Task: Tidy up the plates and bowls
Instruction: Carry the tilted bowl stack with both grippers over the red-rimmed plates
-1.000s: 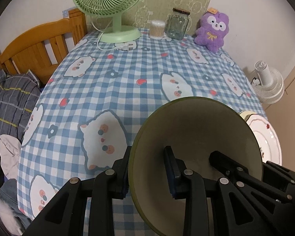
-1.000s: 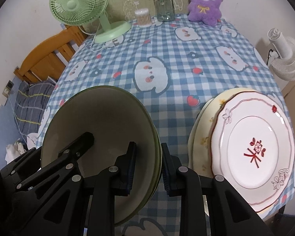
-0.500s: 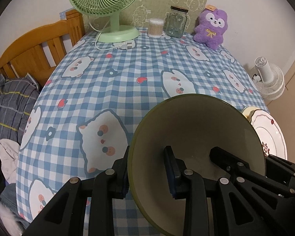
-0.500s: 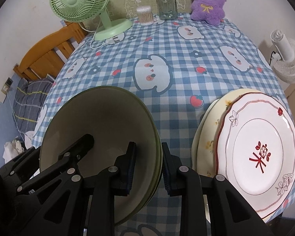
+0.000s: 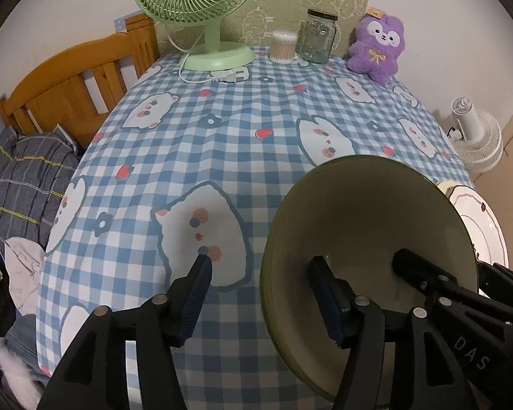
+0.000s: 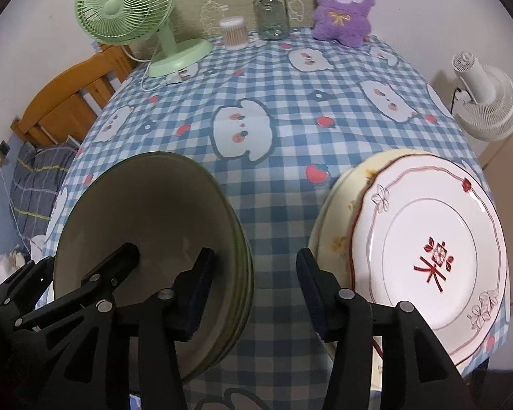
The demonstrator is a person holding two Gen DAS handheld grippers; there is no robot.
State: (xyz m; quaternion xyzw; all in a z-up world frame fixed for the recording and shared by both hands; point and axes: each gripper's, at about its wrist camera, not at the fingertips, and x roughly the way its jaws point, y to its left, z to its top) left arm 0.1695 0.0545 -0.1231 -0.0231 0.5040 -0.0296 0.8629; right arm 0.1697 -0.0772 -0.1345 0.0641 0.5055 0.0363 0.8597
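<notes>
a bedroom: wooden bed frame, plush toy.

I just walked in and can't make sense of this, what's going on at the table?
A person with a claw in each hand is sorting dishes on the checked tablecloth. Both claws have just opened, letting go of the green bowl: the left claw straddles one rim, the right claw the other. The bowl sits on a stack of green bowls, beside a white plate stacked on a yellowish one.
</notes>
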